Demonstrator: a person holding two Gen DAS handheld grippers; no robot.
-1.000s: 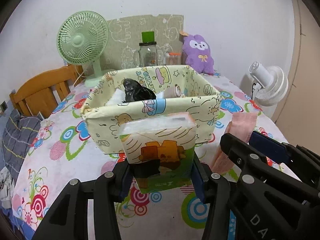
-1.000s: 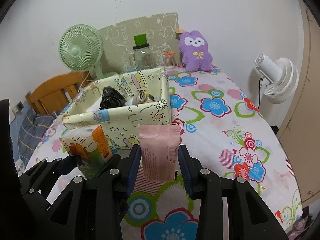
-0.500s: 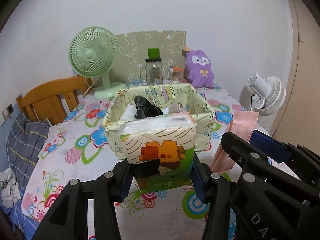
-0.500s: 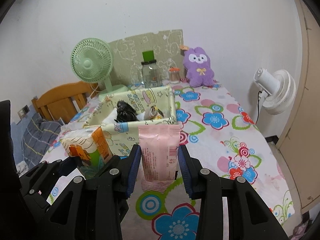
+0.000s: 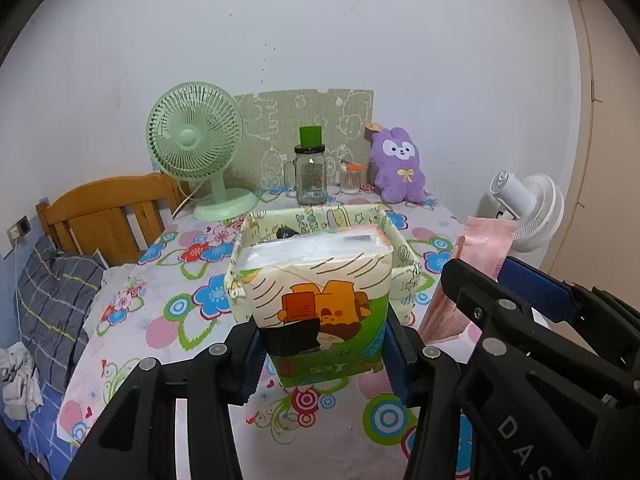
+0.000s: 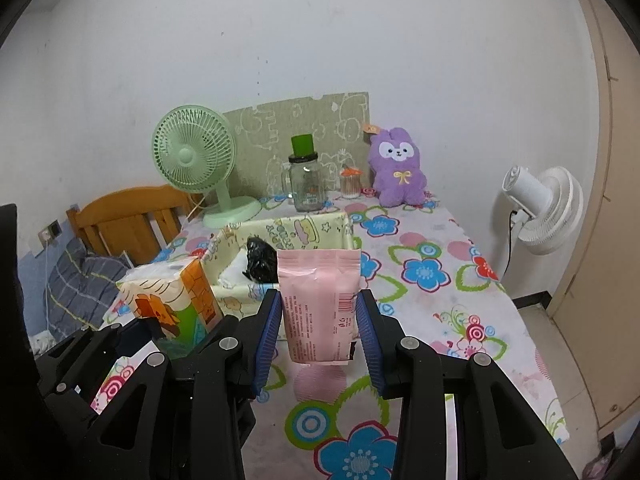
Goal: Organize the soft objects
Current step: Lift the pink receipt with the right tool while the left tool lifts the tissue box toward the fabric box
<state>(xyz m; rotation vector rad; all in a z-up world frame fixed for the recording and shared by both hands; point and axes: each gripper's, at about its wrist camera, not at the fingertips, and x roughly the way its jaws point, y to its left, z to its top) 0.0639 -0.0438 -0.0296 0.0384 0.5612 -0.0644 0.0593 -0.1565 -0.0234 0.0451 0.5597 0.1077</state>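
Note:
My left gripper [image 5: 324, 344] is shut on a tissue pack [image 5: 320, 300] with an orange cartoon print and holds it high above the table, in front of the yellow fabric bin [image 5: 404, 256]. The pack also shows in the right wrist view [image 6: 172, 300]. My right gripper [image 6: 318, 320] is shut on a pink pouch [image 6: 318, 300], held upright above the table beside the bin [image 6: 304, 228]. The pouch also shows in the left wrist view [image 5: 476, 264]. The bin holds a black crumpled item [image 6: 260, 260] and something white.
A green fan [image 5: 196, 144], a glass jar with a green lid [image 5: 310, 172], a small container of swabs [image 6: 350, 184] and a purple plush [image 5: 398, 172] stand at the back of the flowered table [image 6: 432, 280]. A wooden chair [image 5: 108, 216] is left, a white fan [image 6: 544, 208] right.
Both grippers have risen and drawn back from the bin with their loads. The bin now looks smaller and lower in both views.

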